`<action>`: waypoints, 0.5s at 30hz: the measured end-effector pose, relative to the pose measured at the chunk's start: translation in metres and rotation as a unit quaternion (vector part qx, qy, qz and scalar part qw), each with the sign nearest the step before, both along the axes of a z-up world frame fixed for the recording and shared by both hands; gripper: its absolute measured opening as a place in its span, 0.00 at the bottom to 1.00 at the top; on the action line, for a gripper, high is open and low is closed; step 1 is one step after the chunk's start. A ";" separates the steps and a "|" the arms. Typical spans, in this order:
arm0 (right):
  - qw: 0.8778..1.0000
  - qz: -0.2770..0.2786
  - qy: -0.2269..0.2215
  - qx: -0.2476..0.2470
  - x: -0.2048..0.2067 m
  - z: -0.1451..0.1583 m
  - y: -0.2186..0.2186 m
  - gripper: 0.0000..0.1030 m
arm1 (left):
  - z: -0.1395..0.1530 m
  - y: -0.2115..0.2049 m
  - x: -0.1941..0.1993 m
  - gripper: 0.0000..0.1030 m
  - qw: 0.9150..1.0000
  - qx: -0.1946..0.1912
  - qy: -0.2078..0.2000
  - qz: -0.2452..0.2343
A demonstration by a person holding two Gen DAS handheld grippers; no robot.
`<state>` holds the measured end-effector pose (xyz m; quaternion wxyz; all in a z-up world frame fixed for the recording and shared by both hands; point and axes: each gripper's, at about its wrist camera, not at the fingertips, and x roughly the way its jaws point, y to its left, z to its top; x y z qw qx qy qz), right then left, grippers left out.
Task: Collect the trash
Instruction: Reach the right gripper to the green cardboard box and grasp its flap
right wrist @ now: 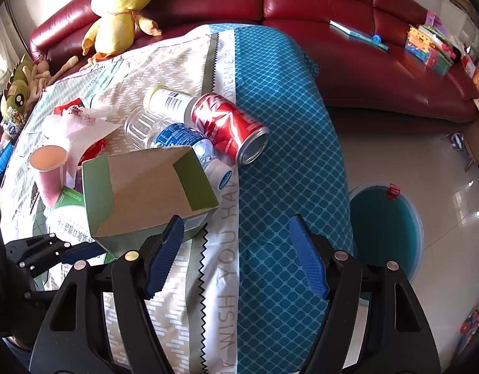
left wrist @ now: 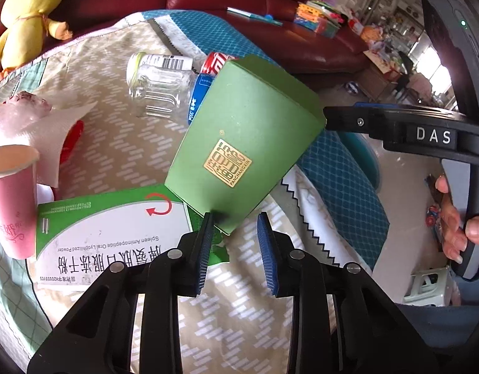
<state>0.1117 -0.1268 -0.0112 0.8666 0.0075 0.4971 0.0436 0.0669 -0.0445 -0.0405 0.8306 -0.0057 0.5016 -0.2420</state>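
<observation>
A green cardboard box [left wrist: 239,131] with a gold seal tilts over a white and green medicine box [left wrist: 114,237]. Its lower corner sits between the pads of my left gripper [left wrist: 236,246], touching the left pad with a gap to the right pad, so the jaws are open. From the right wrist view the green box [right wrist: 146,187] shows its brown open inside. My right gripper [right wrist: 236,249] stands open over the cloth with nothing between its fingers; its left fingertip [right wrist: 174,224] is at the box's near edge. A red can [right wrist: 230,124], a clear bottle [right wrist: 177,137] and a pink cup [right wrist: 49,168] lie behind.
Crumpled tissue [left wrist: 52,124] lies at the left of the cloth-covered table [right wrist: 286,187]. A teal round bin [right wrist: 385,227] stands on the floor to the right. A red sofa [right wrist: 332,15] with a yellow plush duck [right wrist: 121,6] runs behind. A hand [left wrist: 454,224] holds the right gripper's handle.
</observation>
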 end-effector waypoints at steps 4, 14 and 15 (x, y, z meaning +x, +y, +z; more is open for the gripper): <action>1.000 0.000 0.020 0.019 0.005 -0.005 -0.004 0.66 | -0.006 0.006 0.001 0.29 1.000 0.001 0.007 0.015; 0.999 0.029 0.035 0.010 0.040 -0.005 0.023 0.66 | 0.002 0.053 -0.007 0.49 0.997 0.000 0.009 0.081; 0.998 0.032 0.053 0.013 0.044 -0.014 0.025 0.66 | 0.002 0.057 -0.010 0.52 0.996 0.001 0.010 0.088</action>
